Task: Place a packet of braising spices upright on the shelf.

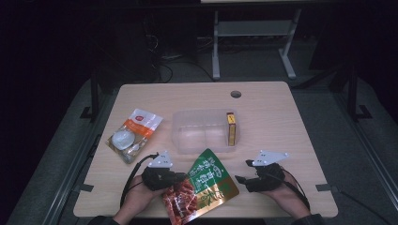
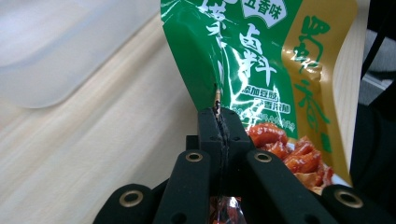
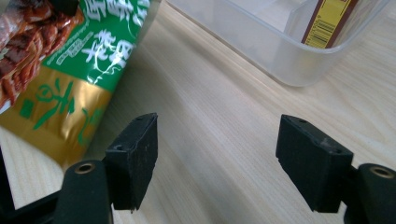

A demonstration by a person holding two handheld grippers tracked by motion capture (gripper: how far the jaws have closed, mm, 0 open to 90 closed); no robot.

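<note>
A green, gold and red snack packet (image 1: 202, 187) lies tilted near the table's front edge, between my two hands. My left gripper (image 1: 180, 178) is shut on the packet's left edge; in the left gripper view its pads (image 2: 219, 133) pinch the green foil of the packet (image 2: 261, 70). My right gripper (image 1: 240, 172) rests to the right of the packet, open, with bare wood between its jaws. In the right gripper view (image 3: 217, 154) the packet (image 3: 74, 60) lies off to the left and the clear bin (image 3: 280, 42) stands ahead.
A clear plastic bin (image 1: 205, 133) stands mid-table with a yellow and brown box (image 1: 231, 129) upright at its right end. A white and orange pouch (image 1: 133, 133) lies to its left. A round cable hole (image 1: 235, 93) sits near the far edge.
</note>
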